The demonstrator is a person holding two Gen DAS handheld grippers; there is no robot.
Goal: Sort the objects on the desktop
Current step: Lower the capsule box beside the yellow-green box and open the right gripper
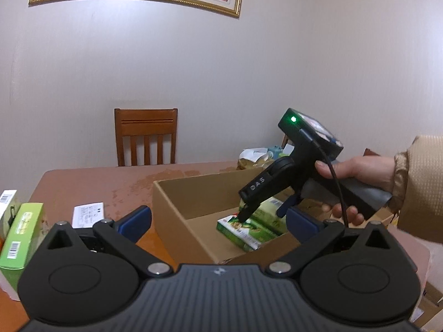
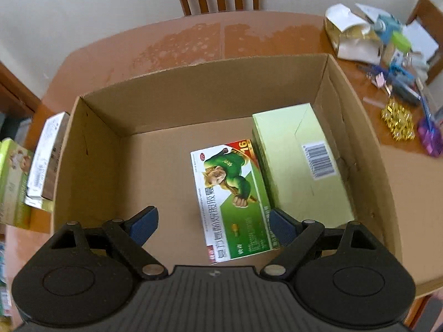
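An open cardboard carton (image 2: 193,77) stands on the brown table. On its floor lie a green medicine box with a cartoon figure (image 2: 229,193) and, to its right, a pale green box with a barcode (image 2: 299,160). My right gripper (image 2: 212,211) hangs above the carton pointing steeply down, open, its blue pads clear of both boxes. In the left wrist view the carton (image 1: 171,193) is ahead, and the right gripper (image 1: 263,213) reaches into it, held by a hand (image 1: 354,171). My left gripper (image 1: 217,211) is open and empty in front of the carton.
Left of the carton lie a green box (image 1: 22,232), a white box (image 1: 88,213) and another white box (image 1: 7,202). A heap of paper, pens and gold clips (image 2: 398,121) covers the table's right back corner. A wooden chair (image 1: 146,138) stands behind the table.
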